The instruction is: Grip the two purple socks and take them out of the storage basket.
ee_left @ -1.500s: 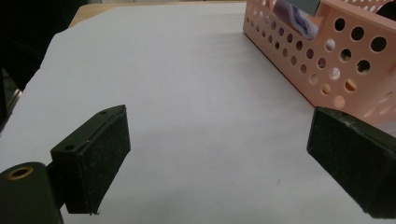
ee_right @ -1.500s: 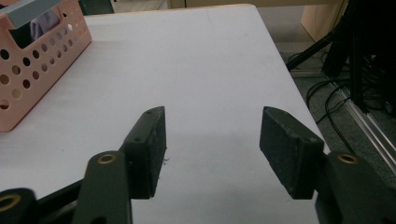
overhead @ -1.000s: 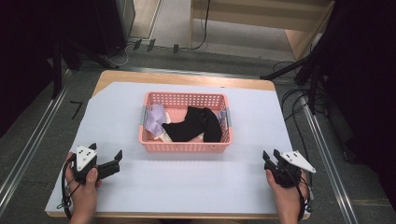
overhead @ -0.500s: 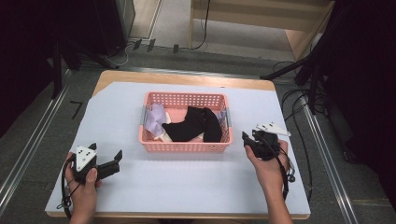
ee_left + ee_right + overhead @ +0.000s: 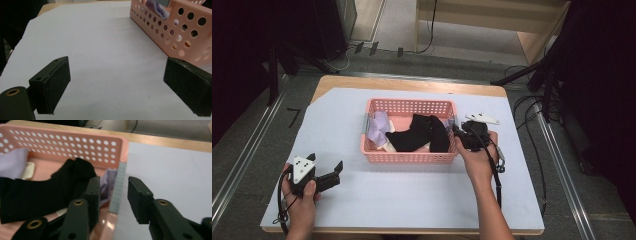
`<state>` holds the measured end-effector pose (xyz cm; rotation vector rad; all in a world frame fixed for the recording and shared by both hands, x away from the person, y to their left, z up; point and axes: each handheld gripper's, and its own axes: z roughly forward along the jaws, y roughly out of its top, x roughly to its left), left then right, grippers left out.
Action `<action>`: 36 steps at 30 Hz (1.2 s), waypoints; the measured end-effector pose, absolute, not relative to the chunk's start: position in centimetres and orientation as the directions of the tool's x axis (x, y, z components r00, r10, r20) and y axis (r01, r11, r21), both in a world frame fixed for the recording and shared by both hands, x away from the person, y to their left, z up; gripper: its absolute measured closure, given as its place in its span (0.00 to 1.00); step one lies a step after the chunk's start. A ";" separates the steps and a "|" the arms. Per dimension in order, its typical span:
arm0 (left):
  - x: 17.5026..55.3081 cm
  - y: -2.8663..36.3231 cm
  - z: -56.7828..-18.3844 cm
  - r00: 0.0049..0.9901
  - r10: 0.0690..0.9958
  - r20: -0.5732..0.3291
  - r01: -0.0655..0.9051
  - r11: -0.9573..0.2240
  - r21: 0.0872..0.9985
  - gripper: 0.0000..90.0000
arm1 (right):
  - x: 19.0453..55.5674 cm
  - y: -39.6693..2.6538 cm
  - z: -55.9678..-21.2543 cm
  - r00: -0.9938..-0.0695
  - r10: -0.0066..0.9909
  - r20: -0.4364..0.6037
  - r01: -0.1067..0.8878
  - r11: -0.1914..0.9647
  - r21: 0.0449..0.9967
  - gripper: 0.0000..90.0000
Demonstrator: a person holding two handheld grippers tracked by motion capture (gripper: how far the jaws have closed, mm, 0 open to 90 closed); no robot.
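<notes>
High view: pink basket (image 5: 409, 155) sits mid-table on the white sheet (image 5: 412, 200); right gripper (image 5: 460, 134) at its right end wall, left gripper (image 5: 329, 176) parked near the front left corner of the sheet.
Right gripper view: jaws straddle the basket's right wall, one inside over the clothes, one outside over the sheet; grey strip (image 5: 118, 187) on the rim lies between them.
Right fingers: released but have just been closing; gaps on both sides of the wall, pads not pressing yet.
Left fingers: spread wide, nothing between them, basket (image 5: 180, 32) just ahead to one side.
Contents: black garment (image 5: 422, 135), lilac cloth (image 5: 379, 127), a pale item half hidden underneath.
Basket handling: judged light, thin perforated plastic, stiff enough to drag or lift but the wall may flex; smooth, so could slip in the pads.
Where to grip: on the rim at the grey strip, middle of the end wall, pads flat on both faces.
Clothes handling: soft, limp; the lilac bit near the inner jaw could get pinched along with the wall.
Risk: one-sided pull may swing or tip the basket.
</notes>
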<state>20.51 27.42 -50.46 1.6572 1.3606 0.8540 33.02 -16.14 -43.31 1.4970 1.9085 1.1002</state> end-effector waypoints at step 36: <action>20.6 27.6 -50.5 0.191 0.982 -0.012 0.443 -0.075 0.894 0.09 | 37.9 -12.1 -45.9 -0.315 0.937 -0.152 0.592 0.320 0.740 0.91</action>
